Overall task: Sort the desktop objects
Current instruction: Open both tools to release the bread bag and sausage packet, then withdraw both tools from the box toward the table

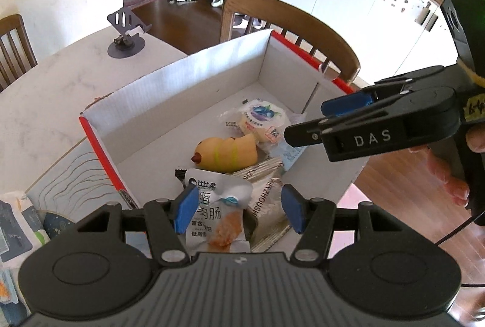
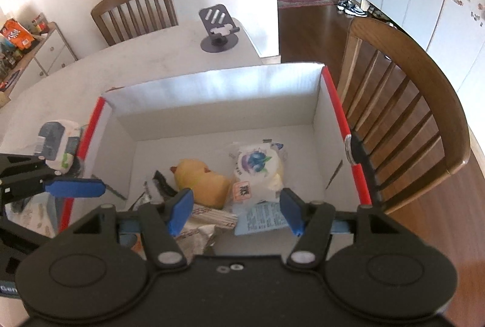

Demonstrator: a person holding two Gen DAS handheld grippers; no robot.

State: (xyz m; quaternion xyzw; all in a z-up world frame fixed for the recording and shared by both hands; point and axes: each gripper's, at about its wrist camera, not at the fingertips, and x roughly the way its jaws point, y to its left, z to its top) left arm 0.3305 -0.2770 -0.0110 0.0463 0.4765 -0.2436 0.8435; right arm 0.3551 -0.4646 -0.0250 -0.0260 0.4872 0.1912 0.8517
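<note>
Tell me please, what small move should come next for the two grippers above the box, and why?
Probably lift the left gripper clear of the box and swing it toward the tissue pack that lies on the table outside the box's red edge. Both the left and the right gripper hang open and empty, while the yellow toy and the snack packets already lie inside.

Black tongs (image 1: 238,210) with blue pads (image 1: 185,207), silver screws, white "DAS" lettering.

My left gripper (image 1: 238,207) and right gripper (image 2: 236,210) both angle steeply downward, side by side, blue pads (image 1: 185,207) parted and empty.
</note>
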